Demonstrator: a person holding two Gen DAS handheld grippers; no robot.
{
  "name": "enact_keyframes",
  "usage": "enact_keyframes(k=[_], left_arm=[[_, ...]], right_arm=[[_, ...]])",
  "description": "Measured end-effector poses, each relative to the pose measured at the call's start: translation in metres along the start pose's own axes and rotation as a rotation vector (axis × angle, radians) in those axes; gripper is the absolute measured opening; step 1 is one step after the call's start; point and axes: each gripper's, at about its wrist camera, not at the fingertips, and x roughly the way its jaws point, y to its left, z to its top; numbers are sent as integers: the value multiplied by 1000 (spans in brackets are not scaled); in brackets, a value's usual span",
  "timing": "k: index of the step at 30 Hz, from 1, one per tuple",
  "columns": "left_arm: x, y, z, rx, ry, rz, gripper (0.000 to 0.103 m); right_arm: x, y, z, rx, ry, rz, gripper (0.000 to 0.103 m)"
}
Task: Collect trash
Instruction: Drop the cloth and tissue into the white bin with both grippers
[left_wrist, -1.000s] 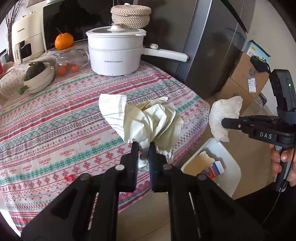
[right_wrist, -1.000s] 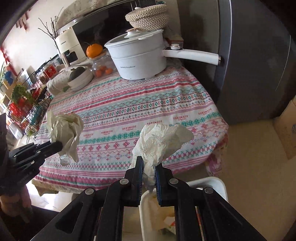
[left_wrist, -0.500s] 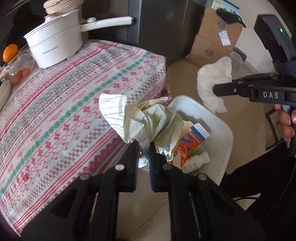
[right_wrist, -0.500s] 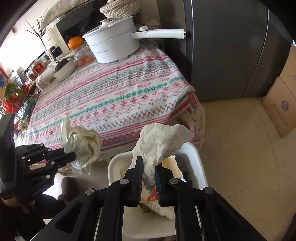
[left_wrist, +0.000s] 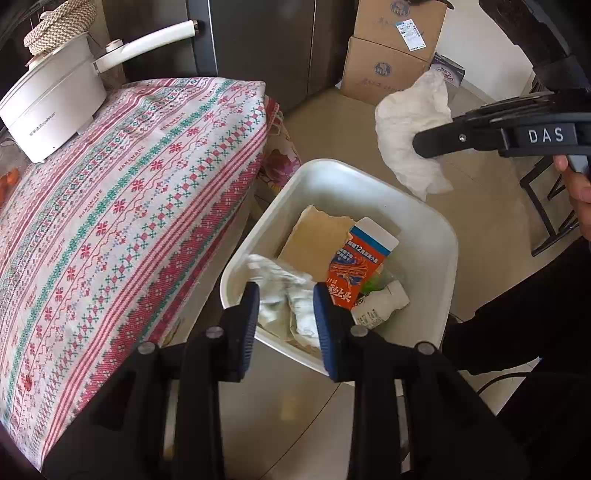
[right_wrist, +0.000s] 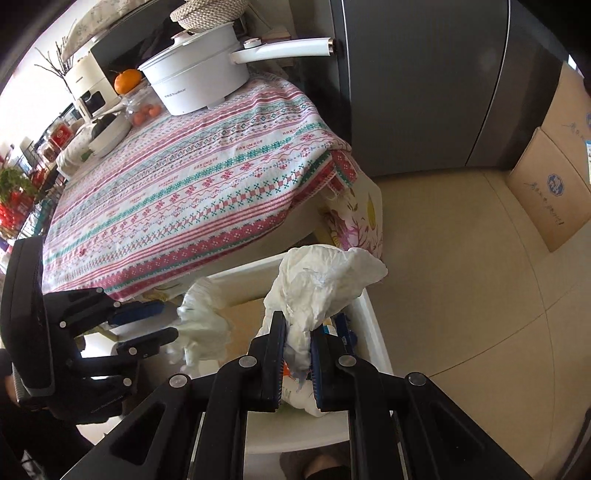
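The white bin (left_wrist: 424, 236) stands on the floor just beside the table (left_wrist: 122, 206). Above the bin, the left tongs (left_wrist: 283, 308) are spread apart, with a crumpled tissue (left_wrist: 284, 291) loose between them, over the bin's inside. The right tongs (right_wrist: 298, 354) pinch a white crumpled paper (right_wrist: 321, 284) above the bin's rim.

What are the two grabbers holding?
The right gripper pinches a crumpled white tissue by its lower end. The left gripper is open, holding nothing.
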Motion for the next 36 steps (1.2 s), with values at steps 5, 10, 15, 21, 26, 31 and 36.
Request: enact_keyframes(k=[5, 10, 15, 21, 26, 31, 36], left_arm=[[-11, 12, -3, -43, -30, 2, 54], [-20, 29, -8, -95, -40, 27, 59], [-29, 42, -16, -140, -47, 42, 64], [-40, 49, -23, -169, -69, 67, 74], [-48, 52, -29, -193, -76, 102, 80], [-57, 58, -35, -220, -87, 137, 83], [-68, 64, -42, -288, -105, 180, 83]], right_arm=[[5, 0, -6, -14, 26, 3, 13], [10, 5, -8, -27, 53, 15, 13], [16, 14, -10, -49, 84, 25, 14], [19, 21, -9, -28, 94, 51, 34], [13, 22, -6, 2, 60, 61, 63], [11, 26, -5, 1, 49, 47, 68], [5, 32, -6, -7, 23, 20, 71]])
